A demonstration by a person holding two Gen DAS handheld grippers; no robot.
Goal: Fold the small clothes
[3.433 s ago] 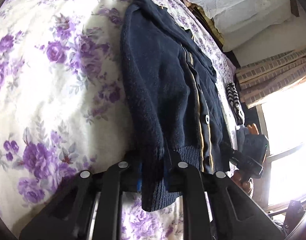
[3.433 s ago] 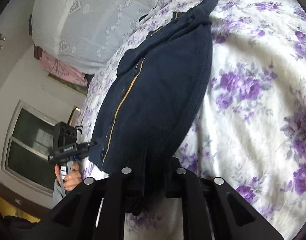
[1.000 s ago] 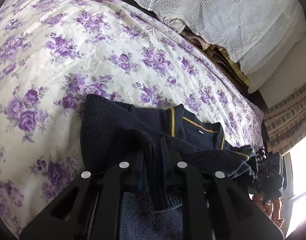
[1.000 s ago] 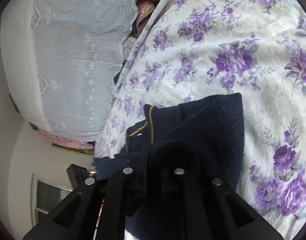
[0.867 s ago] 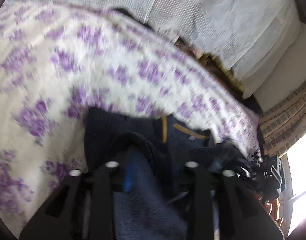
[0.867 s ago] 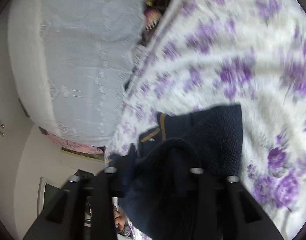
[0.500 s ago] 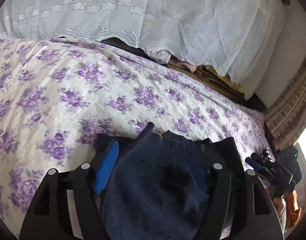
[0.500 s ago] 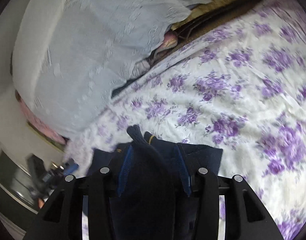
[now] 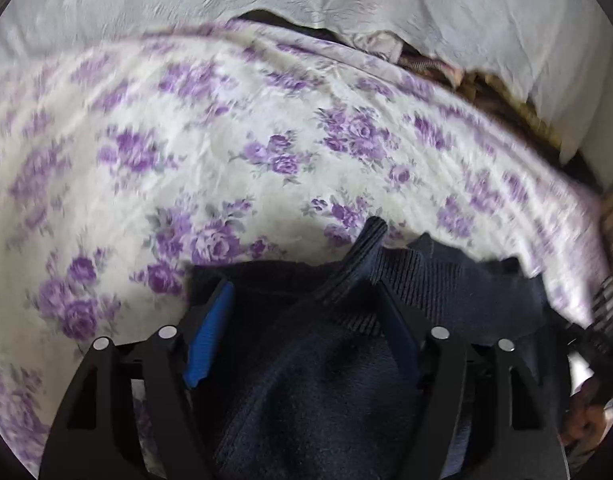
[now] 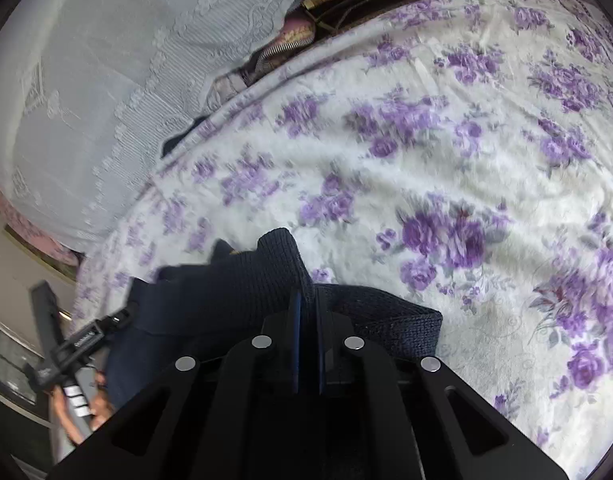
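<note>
Navy knit: the cardigan (image 9: 318,392) sat bunched on the bed (image 9: 226,168), by its near edge, hem rib poking up, most of it piled right under both cameras.
Left gripper (image 9: 302,344): jaws spread wide, blue pads showing, knit heaped between them but nothing pinched. Looked let go, so the folded layer could just lie there.
Right gripper (image 10: 306,344): pads nearly together, only a thin slit between. Couldn't tell if any knit was caught in it; the cardigan (image 10: 242,292) lay just ahead and left of the tips.
Fold so far: my guess is one fold over was done, edges kinda lumpy, not squared.
Next, probably: smooth it or grab a side for another fold. Thick knit springs back, so pressing flat would help.
Bedspread: purple flowers, soft, so nothing slides easy.
Background: white lace cover (image 10: 106,80) along the far edge.
</note>
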